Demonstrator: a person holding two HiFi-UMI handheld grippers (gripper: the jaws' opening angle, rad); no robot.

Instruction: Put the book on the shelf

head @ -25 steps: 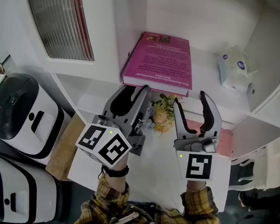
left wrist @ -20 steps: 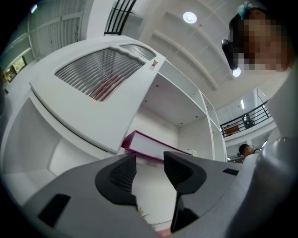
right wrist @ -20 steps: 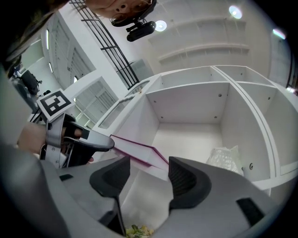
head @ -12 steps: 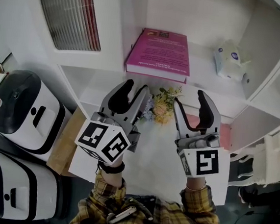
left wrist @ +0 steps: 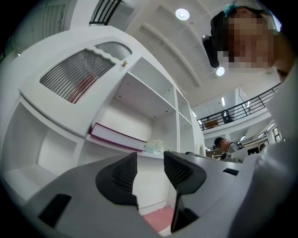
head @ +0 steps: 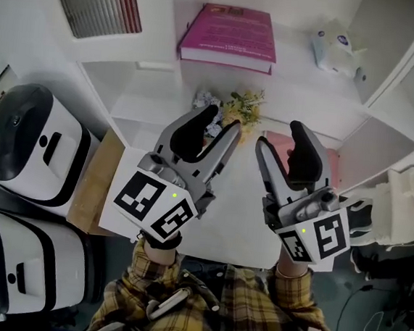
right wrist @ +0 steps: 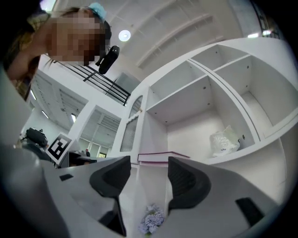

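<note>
A pink book (head: 229, 36) lies flat on a white shelf board (head: 296, 66), its spine toward me; the same book (left wrist: 116, 135) shows in the left gripper view and as a thin slab (right wrist: 160, 157) in the right gripper view. Both grippers hang well below and in front of that shelf, apart from the book. My left gripper (head: 212, 127) is open with nothing between its jaws. My right gripper (head: 282, 138) is open too, also empty.
A white tissue pack (head: 336, 48) lies right of the book on the same shelf. A small bunch of flowers (head: 240, 107) sits one level lower. Two white-and-black appliances (head: 21, 140) stand at the left. A louvred cabinet door (head: 99, 1) is upper left.
Both grippers have drawn back and down from the shelf, staying open and empty. The book stays where it lay and now shows higher in the head view.
</note>
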